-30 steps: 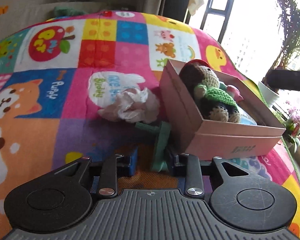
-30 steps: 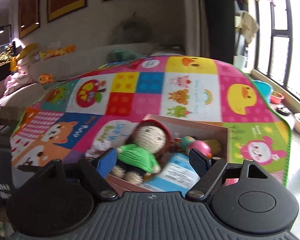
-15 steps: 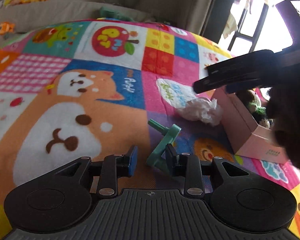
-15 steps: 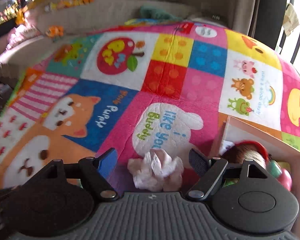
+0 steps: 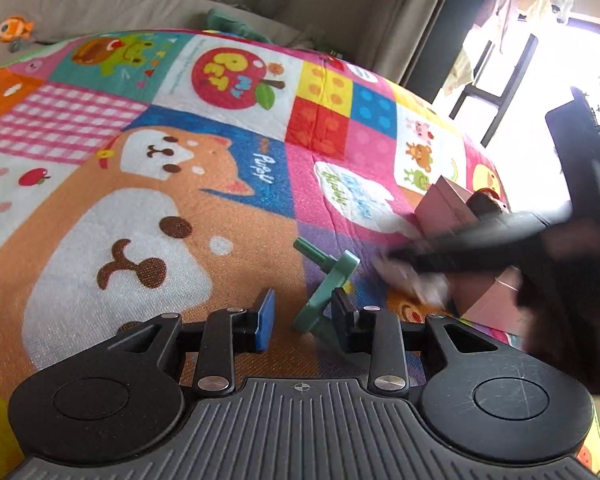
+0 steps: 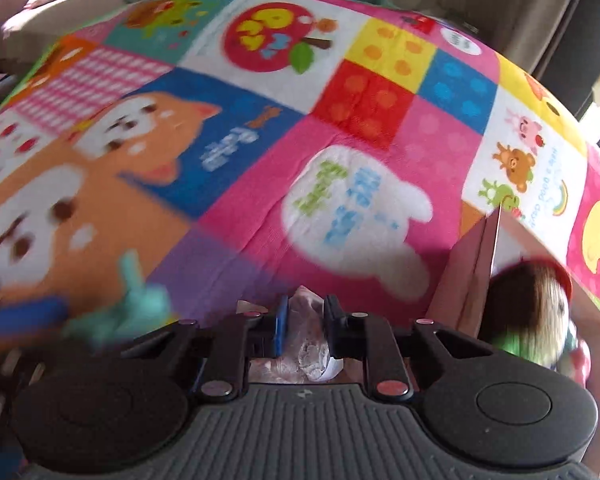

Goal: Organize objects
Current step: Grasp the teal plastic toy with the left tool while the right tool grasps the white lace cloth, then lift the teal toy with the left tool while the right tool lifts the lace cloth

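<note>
Covering the floor was a bright patchwork play mat [image 5: 220, 208] w/ a beige sofa [image 5: 100, 4] behind and a window at right. Left gripper [image 5: 304, 316] sat part-spread, green toy [image 5: 328, 280] against its right pad. Right gripper [image 6: 304, 328], wide apart half a sec earlier, had pinched the crumpled tissue [image 6: 310, 344] beside the pink box [image 6: 472, 280].

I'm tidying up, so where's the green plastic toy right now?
The green toy lies on the play mat in the left wrist view, touching the left tool's right finger, beside the crumpled tissue.
</note>
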